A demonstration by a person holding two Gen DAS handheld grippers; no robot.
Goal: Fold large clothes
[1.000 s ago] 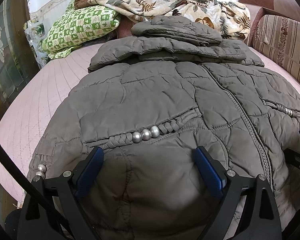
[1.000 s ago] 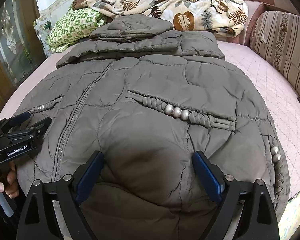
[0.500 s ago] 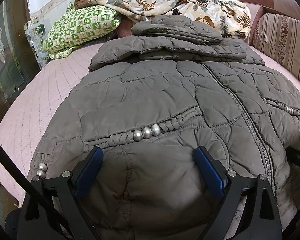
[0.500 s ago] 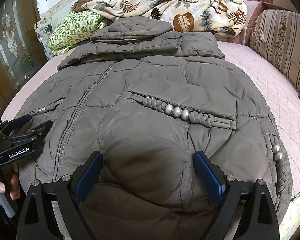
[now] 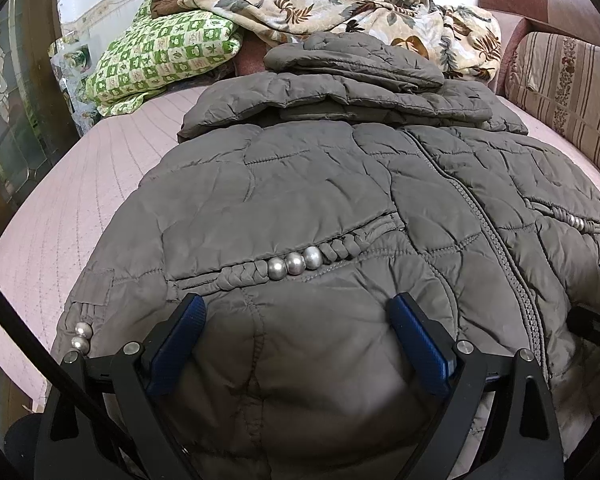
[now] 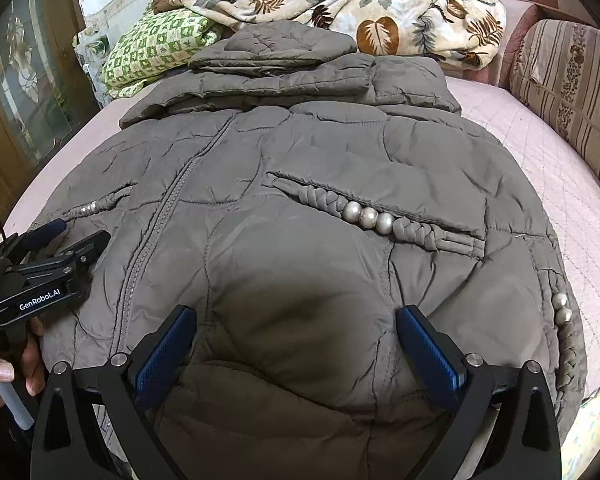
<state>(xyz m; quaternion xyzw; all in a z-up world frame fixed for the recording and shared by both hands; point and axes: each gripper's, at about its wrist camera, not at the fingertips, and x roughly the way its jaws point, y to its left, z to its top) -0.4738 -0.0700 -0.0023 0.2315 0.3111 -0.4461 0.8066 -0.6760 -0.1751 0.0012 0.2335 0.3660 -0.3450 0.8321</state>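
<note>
A large grey-brown quilted jacket lies front up on a pink bed, zipper closed, hood and sleeves folded at its far end; it also fills the right wrist view. Braided pocket trims carry silver beads. My left gripper is open, its blue pads straddling the jacket's lower left hem area. My right gripper is open over the lower right hem area. The left gripper also shows in the right wrist view at the left edge, held by a hand.
The pink quilted bed cover extends left and right of the jacket. A green checked pillow and a leaf-print blanket lie at the head. A striped cushion stands at the right. A glazed door is left.
Both grippers have edged slightly forward over the jacket's lower part. The jacket has not moved and both grippers stay open.
</note>
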